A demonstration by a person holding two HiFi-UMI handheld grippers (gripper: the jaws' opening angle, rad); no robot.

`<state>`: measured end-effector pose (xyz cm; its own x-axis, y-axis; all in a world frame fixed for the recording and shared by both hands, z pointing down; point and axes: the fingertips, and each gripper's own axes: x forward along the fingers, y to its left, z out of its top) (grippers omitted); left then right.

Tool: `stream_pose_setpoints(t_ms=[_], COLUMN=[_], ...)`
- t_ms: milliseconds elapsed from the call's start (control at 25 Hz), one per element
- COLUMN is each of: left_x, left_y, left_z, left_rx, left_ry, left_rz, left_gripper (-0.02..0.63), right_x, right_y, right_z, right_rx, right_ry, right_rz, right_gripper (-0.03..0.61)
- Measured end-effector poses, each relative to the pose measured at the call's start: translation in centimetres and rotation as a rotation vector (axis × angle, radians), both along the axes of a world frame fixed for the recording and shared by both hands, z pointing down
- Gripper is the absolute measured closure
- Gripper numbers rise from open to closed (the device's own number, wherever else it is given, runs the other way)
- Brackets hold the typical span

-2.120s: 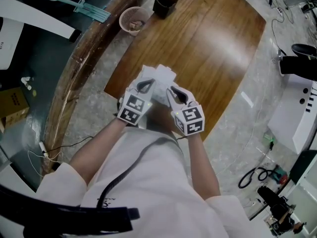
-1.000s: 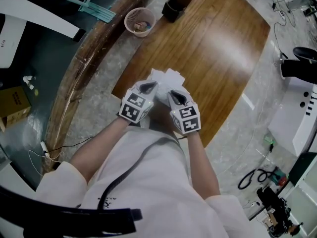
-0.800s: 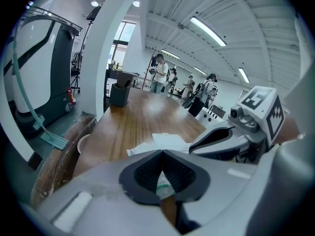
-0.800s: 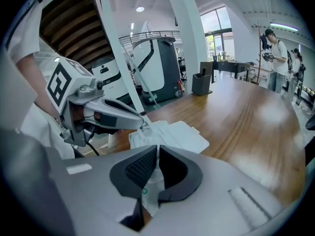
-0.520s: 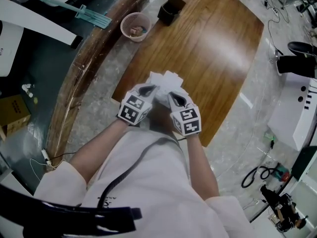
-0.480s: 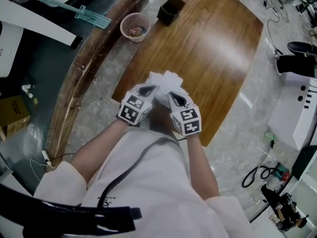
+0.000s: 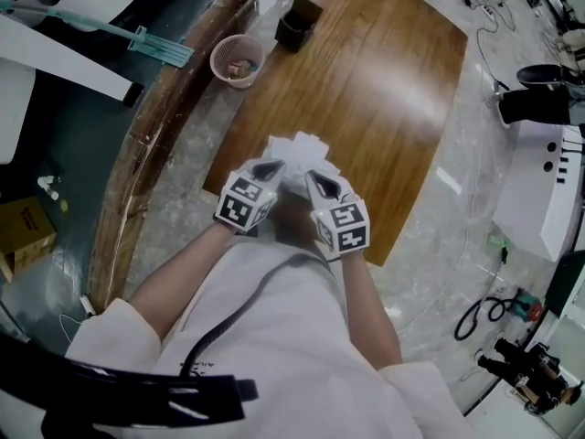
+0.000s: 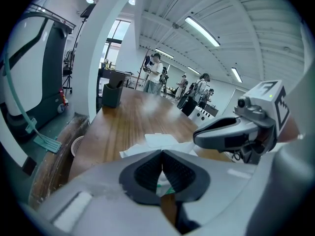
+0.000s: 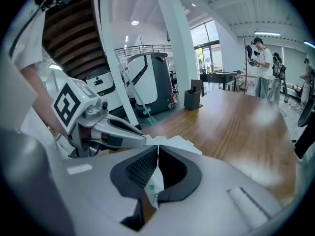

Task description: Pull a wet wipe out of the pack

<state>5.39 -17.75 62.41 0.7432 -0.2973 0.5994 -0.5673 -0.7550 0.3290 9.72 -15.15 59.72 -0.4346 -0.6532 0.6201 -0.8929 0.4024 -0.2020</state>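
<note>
Both the left gripper (image 7: 270, 166) and the right gripper (image 7: 314, 178) are kept clenched on the white wipe pack (image 7: 297, 151) at mid frame; hardly anything is shifted since earlier.

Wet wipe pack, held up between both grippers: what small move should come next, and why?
Probably hold the left gripper in place and draw the right gripper gently away. Both are shut on thin white, green-printed edges of the pack, above the wooden table, with white sheets showing just beyond them; separating the grippers should tease one out.
</note>
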Motion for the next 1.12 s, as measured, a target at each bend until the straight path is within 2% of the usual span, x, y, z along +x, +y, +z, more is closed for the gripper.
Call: stream_pose_setpoints(t_ms=[160, 400, 520, 680, 720, 760, 800, 1120], left_x=[0.0, 0.2, 0.3, 0.1, 0.1, 0.0, 0.0, -0.1], left_y=[0.4, 0.3, 0.3, 0.2, 0.2, 0.2, 0.2, -0.1], left_z=[-0.1, -0.3, -0.4, -0.3, -0.2, -0.2, -0.2, -0.5], left_rx=[0.002, 0.007, 0.009, 0.008, 0.010, 0.010, 0.009, 0.005], left_ry=[-0.004, -0.005, -0.007, -0.014, -0.015, -0.017, -0.018, -0.007], left_rz=[0.015, 0.026, 0.027, 0.022, 0.022, 0.022, 0.023, 0.020], left_gripper=[0.607, 0.607, 0.607, 0.607, 0.607, 0.607, 0.607, 0.607], right_x=[0.2, 1.4, 0.8, -0.2, -0.3, -0.3, -0.3, -0.2], right_y=[0.1, 0.5, 0.6, 0.0, -0.1, -0.2, -0.3, -0.5], right_z=[-0.9, 0.0, 0.7, 1.7, 1.9, 2.0, 2.0, 0.3], right_rx=[0.024, 0.008, -0.012, -0.034, -0.040, -0.041, -0.041, -0.010], right_ry=[-0.010, 0.023, 0.006, 0.017, 0.032, 0.047, 0.056, 0.009], right_rz=[0.034, 0.070, 0.049, 0.021, 0.019, 0.018, 0.018, 0.029], right_gripper=[0.569, 0.568, 0.472, 0.457, 0.465, 0.531, 0.561, 0.565])
